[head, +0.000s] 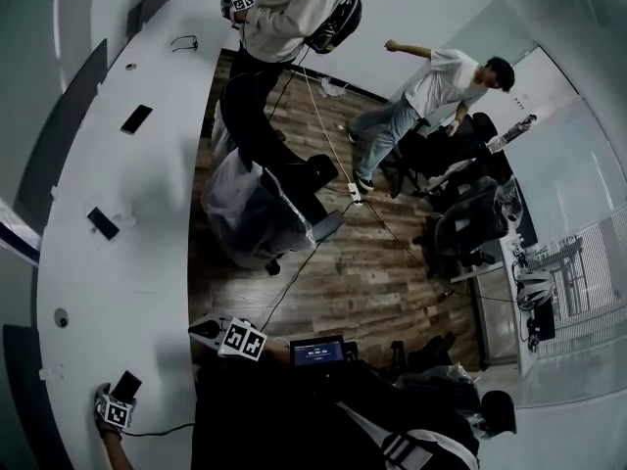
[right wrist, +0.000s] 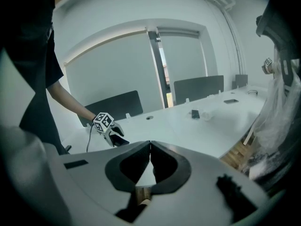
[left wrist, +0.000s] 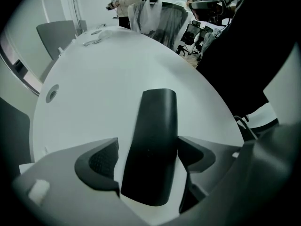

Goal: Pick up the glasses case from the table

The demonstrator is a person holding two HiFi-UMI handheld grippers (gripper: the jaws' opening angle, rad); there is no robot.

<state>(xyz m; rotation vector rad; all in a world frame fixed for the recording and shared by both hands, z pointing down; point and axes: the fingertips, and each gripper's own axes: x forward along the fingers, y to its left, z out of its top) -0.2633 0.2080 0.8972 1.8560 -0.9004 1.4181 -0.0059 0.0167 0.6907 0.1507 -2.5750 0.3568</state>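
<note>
**A:** Head view first. The left gripper [head: 118, 404] is down at the near end of the white table [head: 147, 213], pointed steeply at the dark glasses case [head: 128, 384], which lies flat on the top. The right gripper [head: 208, 332] hangs off the table's edge, well apart from the case.

**B:** So this is the approach to the grasp, I'd say. Nothing is lifted yet.

**A:** Left gripper view now. The jaws are wide, and the case lies lengthwise between them on the table. The ribbed left pad [left wrist: 104, 160] shows a clear gap. The right pad [left wrist: 195, 153] sits just beside the case's flank, and I can't tell whether it touches.

**B:** No squeeze, then. To my eye the next move is to close evenly on the long sides, low enough to bite that smooth, rounded shell, then go straight up.

**A:** Right gripper view. Its jaws are together, tips meeting, with nothing between them. Beyond them you can see the left gripper at the table.

**B:** An idle hand, then. The pick looks like the left's job.
</note>
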